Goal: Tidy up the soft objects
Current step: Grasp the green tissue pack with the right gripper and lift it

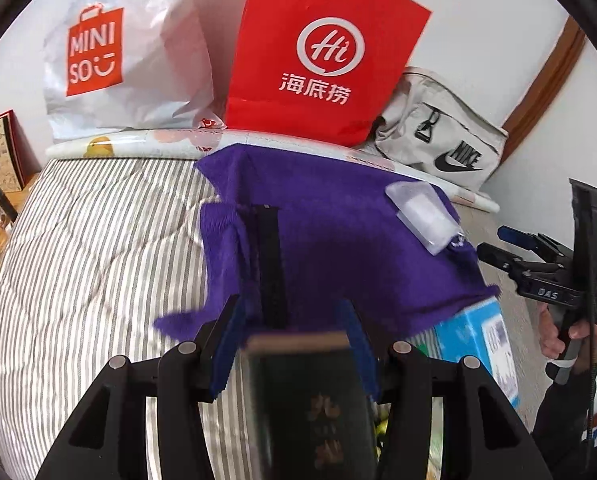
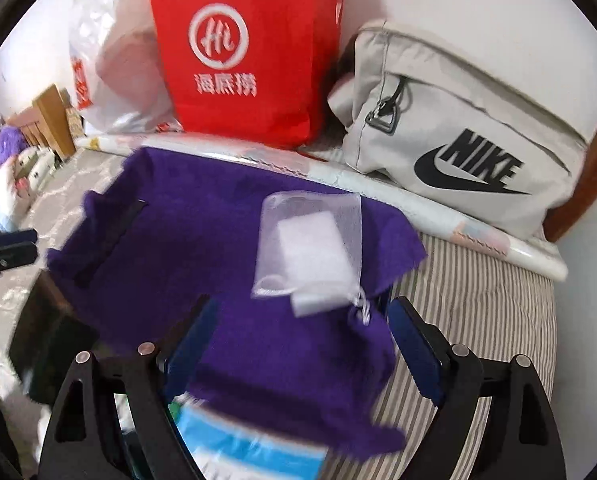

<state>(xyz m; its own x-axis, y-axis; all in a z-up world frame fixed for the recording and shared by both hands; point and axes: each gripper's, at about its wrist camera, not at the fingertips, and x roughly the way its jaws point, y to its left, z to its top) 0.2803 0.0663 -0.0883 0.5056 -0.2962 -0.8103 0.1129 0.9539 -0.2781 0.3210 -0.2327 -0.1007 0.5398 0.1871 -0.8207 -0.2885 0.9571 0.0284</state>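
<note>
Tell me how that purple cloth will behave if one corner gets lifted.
The purple cloth looks floppy: it drapes and creases over the blue box, so it would likely sag. The mesh pouch and black strap lying on it would probably slide off.

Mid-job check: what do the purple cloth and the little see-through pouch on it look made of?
Purple cloth: soft, matte, felt-like or fleecy fabric, with fuzzy edges and limp folds. Pouch: sheer white mesh, probably organza, since a white block shows through it and a drawstring hangs at one end.
</note>
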